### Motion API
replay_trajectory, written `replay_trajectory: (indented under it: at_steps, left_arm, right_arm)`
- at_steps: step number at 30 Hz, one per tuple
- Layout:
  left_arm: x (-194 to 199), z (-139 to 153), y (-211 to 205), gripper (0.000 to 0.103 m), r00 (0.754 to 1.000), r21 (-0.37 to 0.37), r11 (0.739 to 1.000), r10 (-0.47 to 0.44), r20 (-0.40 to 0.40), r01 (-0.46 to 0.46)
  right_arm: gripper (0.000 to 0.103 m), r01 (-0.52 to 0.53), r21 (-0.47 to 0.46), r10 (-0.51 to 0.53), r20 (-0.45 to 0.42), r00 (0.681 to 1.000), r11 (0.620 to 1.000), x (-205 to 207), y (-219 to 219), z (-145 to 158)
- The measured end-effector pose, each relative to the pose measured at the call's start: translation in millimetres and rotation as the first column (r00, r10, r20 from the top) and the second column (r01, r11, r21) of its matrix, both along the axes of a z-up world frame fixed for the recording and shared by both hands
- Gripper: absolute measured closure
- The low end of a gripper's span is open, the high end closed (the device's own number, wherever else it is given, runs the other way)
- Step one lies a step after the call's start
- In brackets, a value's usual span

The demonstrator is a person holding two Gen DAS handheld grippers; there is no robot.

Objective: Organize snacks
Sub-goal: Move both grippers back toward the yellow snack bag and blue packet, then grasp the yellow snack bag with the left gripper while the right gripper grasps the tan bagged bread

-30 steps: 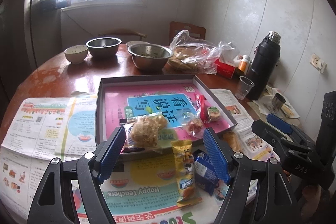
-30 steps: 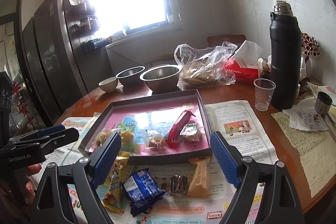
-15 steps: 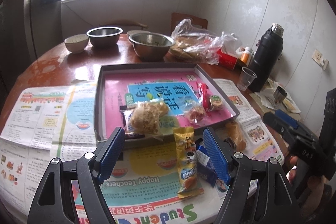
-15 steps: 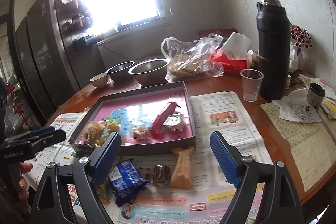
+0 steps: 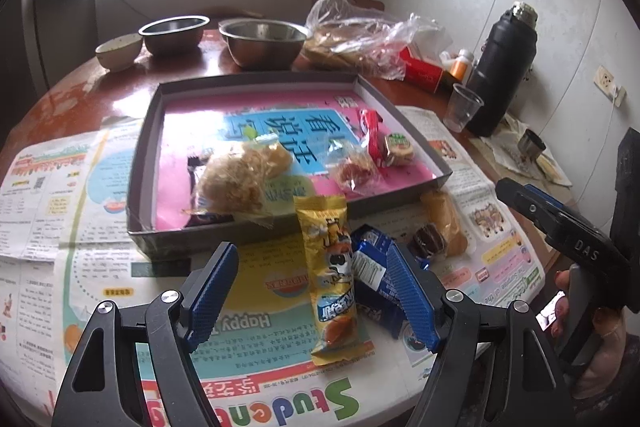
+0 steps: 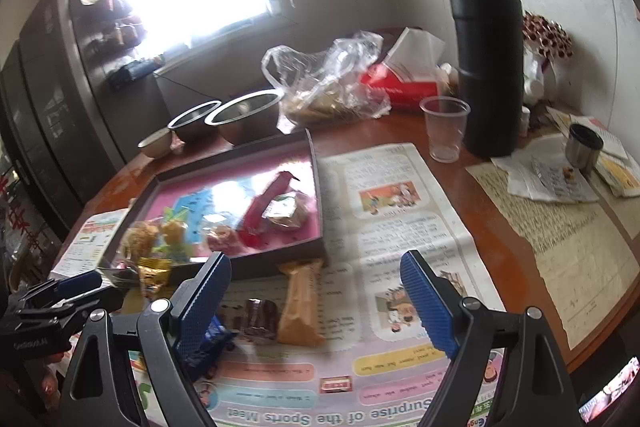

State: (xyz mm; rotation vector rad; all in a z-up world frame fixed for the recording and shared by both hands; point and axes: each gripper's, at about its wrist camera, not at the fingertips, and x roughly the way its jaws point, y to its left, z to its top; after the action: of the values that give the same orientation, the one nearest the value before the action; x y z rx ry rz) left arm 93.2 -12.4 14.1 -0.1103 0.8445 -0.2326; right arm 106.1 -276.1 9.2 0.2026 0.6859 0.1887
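A shallow grey box (image 5: pixel 256 231) (image 6: pixel 280 261) with a pink lining holds a shredded pastry bag (image 5: pixel 236 179), a red bar (image 5: pixel 371 135) and small wrapped cakes (image 5: pixel 398 149). In front of it on newspaper lie a yellow snack packet (image 5: pixel 332 275), a blue packet (image 5: pixel 376 267), a dark chocolate piece (image 6: pixel 261 313) and a tan wrapped bar (image 6: pixel 301 303). My left gripper (image 5: pixel 312 291) is open and empty, above the yellow packet. My right gripper (image 6: pixel 316 301) is open and empty, above the tan bar.
Two steel bowls (image 5: pixel 262 41) and a small ceramic bowl (image 5: pixel 118 51) stand behind the box. A plastic bag of bread (image 5: pixel 360 35), a red tissue box (image 6: pixel 400 87), a plastic cup (image 6: pixel 445 127), a black thermos (image 6: pixel 486 59) and a metal cup (image 6: pixel 585 147) are at the right.
Both grippers have moved down and closer to the loose snacks in front of the box. The right gripper has also swung right. Both stay open.
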Motion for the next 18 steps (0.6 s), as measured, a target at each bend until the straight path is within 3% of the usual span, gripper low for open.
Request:
replay_trajectory:
  at_steps: [12, 18]
  left_arm:
    - [10, -22, -5, 0.025, 0.999, -0.005, 1.000, 0.004, -0.051, -0.004]
    - [15, -29, -7, 0.025, 0.998, 0.002, 1.000, 0.008, -0.059, -0.008]
  right_arm:
    - [0.018, -0.008, -0.070, 0.001, -0.094, 0.996, 0.997, 14, 13, -36]
    - [0.029, -0.020, -0.085, 0.010, -0.110, 0.994, 0.996, 20, 18, -47]
